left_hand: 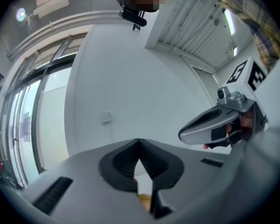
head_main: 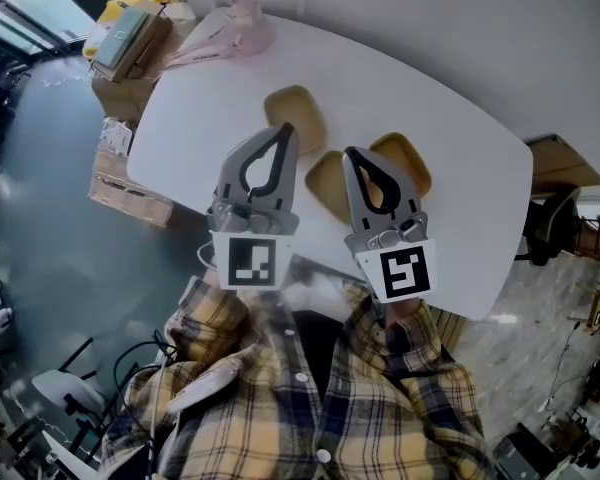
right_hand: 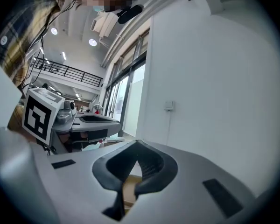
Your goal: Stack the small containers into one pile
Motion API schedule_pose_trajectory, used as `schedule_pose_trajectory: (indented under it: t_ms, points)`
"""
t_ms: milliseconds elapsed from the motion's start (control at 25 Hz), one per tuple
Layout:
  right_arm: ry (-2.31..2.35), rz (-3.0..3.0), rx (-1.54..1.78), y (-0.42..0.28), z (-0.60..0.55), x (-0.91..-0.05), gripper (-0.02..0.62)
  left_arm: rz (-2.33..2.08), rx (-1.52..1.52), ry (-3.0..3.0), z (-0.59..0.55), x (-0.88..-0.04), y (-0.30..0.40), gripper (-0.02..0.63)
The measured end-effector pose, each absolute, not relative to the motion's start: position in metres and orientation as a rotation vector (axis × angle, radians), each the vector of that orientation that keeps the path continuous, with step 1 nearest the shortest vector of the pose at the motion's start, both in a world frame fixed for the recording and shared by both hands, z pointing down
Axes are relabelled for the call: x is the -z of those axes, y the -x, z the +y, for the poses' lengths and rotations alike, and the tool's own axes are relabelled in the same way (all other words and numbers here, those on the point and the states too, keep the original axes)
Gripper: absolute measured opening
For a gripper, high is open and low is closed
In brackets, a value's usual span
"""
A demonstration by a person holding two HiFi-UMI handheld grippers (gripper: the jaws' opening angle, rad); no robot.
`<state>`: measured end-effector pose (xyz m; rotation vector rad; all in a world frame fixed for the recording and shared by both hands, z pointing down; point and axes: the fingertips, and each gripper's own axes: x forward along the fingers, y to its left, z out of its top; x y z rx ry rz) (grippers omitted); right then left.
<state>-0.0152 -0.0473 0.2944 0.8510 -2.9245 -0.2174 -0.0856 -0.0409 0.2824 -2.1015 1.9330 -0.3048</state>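
Three small tan containers lie open side up on the white table (head_main: 460,198): one at the back (head_main: 302,108), one in the middle (head_main: 327,186) and one to the right (head_main: 410,160). My left gripper (head_main: 285,128) is held over the near table edge, shut and empty, its tip over the back container's near side. My right gripper (head_main: 351,152) is shut and empty too, between the middle and right containers. In the left gripper view the jaws (left_hand: 139,142) meet, with the right gripper (left_hand: 214,122) beside them. In the right gripper view the shut jaws (right_hand: 137,144) show a tan container (right_hand: 129,188) below.
A pink object (head_main: 230,30) lies at the table's far left end. Cardboard boxes (head_main: 130,48) stand on the floor to the left, more boxes (head_main: 130,193) beside the table. A chair (head_main: 552,226) stands at the right. A plaid-shirted person is at the near edge.
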Motion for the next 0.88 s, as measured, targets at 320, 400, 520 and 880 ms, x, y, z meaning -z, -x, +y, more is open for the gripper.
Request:
schedule_pose_trajectory:
  t_ms: [320, 400, 520, 880]
  points:
    - [-1.108, -2.802, 0.178, 0.019, -0.073, -0.299, 0.015, 1.720, 0.252, 2.264, -0.088, -0.281, 0.092, 0.018]
    - [-1.183, -2.764, 0.159, 0.017, -0.080, -0.300, 0.015, 1.665, 0.236, 2.311, -0.098, -0.283, 0.091, 0.018]
    - [-1.264, -2.706, 0.137, 0.013, -0.089, -0.304, 0.015, 1.591, 0.224, 2.386, -0.113, -0.288, 0.086, 0.018]
    - [-1.450, -2.561, 0.087, -0.013, -0.106, -0.319, 0.015, 1.410, 0.245, 2.502, -0.136, -0.308, 0.073, 0.018]
